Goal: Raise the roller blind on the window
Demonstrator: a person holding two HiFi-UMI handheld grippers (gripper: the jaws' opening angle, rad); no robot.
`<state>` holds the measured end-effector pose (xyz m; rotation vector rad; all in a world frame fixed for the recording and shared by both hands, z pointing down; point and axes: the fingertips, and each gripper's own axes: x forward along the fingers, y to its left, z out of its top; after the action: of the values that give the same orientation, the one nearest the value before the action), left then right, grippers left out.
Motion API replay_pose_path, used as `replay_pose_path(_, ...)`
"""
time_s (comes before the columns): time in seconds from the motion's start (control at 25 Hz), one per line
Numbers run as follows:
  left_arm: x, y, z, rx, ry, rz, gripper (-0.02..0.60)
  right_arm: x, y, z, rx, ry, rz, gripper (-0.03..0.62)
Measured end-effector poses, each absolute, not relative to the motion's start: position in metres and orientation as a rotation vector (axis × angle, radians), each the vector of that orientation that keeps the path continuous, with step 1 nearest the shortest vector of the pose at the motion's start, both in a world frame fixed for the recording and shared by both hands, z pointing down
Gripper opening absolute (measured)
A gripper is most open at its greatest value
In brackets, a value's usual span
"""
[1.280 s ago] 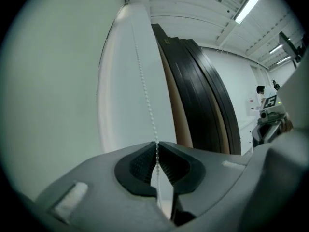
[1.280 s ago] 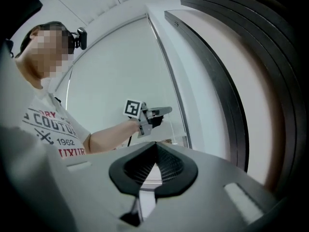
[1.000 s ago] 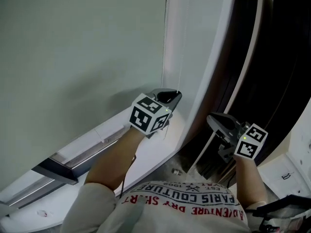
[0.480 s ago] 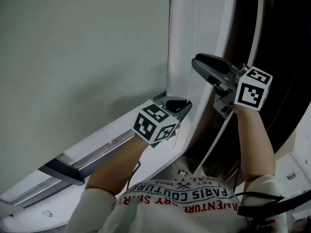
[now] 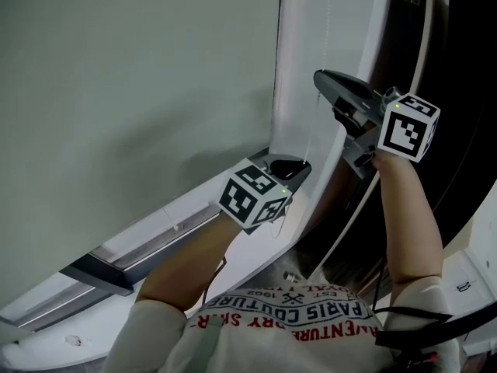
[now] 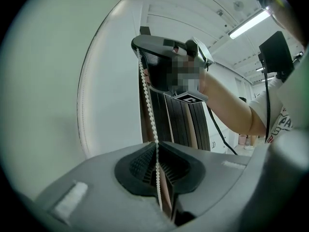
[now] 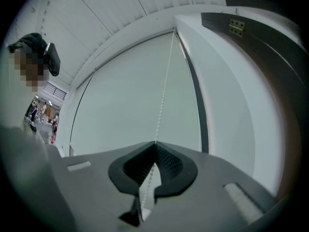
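Note:
The pale grey-green roller blind (image 5: pixel 132 92) hangs down over the window at the left. Its white bead chain (image 5: pixel 313 123) hangs beside the white window frame (image 5: pixel 311 29). My left gripper (image 5: pixel 299 164) is low, near the sill, shut on the bead chain (image 6: pixel 150 115). My right gripper (image 5: pixel 320 76) is higher on the same chain, directly above the left one. Its jaws have just been closing, and they now meet on the bead chain (image 7: pixel 163 95), which runs up from them to the blind's top. The right gripper (image 6: pixel 141 50) also shows in the left gripper view.
A dark door panel (image 5: pixel 454 61) with a brass hinge (image 7: pixel 235 28) stands right of the frame. The white sill (image 5: pixel 163 220) runs below the blind. A white cabinet (image 5: pixel 475 282) is at the lower right. A black cable (image 6: pixel 267 95) trails from my right arm.
My right gripper has risen from low at the right to well above the left gripper, at the chain, and shifted slightly since. The left gripper has hardly moved.

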<state>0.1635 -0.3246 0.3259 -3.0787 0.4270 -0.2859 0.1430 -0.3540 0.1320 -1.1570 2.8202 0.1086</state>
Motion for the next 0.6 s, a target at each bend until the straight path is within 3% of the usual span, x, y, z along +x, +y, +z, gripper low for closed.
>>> replay_pose_path(0.36,0.178,-0.337,0.345,-3.037,0.413,-0.365,0.018,0.151,-0.365,0.147,-1.21,2.818,0.149,0.006)
replay_pose_path(0.6,0.163,-0.333,0.408,-3.074,0.378,-0.43,0.014,0.135,-0.361,0.199,-1.234,2.866,0.112,0.006)
